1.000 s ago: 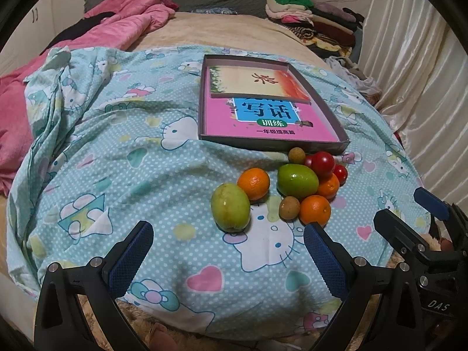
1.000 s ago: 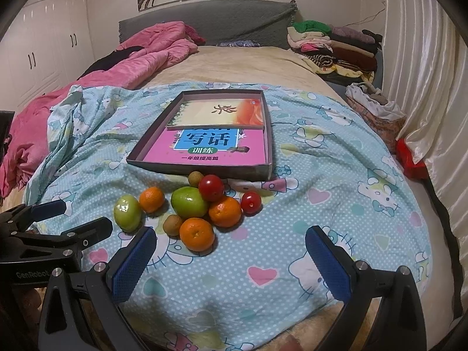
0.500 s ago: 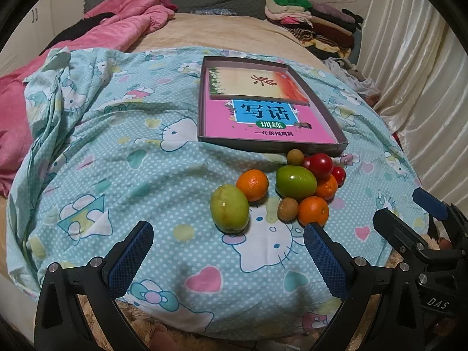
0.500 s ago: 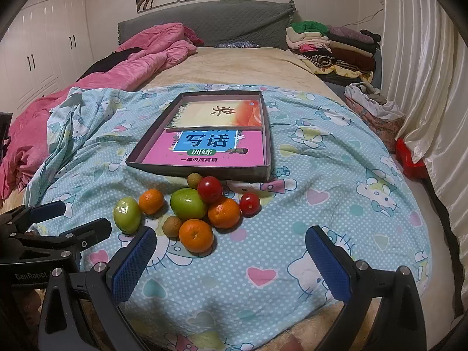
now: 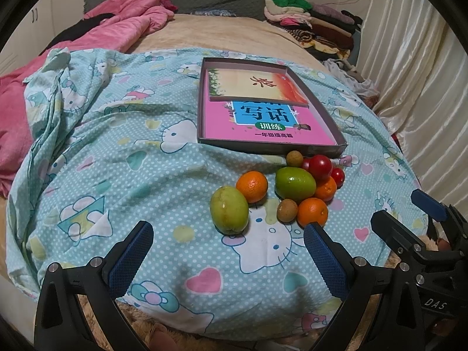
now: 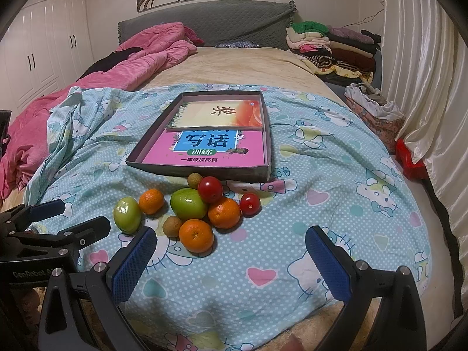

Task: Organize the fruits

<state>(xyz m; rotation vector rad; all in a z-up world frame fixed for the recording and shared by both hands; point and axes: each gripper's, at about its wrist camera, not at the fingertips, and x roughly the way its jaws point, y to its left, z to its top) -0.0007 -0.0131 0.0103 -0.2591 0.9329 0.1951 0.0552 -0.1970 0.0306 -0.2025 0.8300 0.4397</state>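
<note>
Fruits (image 6: 193, 209): green, orange, red, brown, clustered near the box (image 6: 204, 172); one tomato half-hidden. My left claw (image 5: 225, 259) and right claw (image 6: 231, 263) spread, empty.

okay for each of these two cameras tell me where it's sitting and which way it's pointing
Left wrist: on the left gripper, looking up the bed at the fruit pile and box; own open fingers below, right gripper at right edge.
Right wrist: on the right gripper, beside it, facing the same way; open fingers below, left gripper at left edge.
Shared: fruit, box, blue patterned sheet, pink quilt.
</note>
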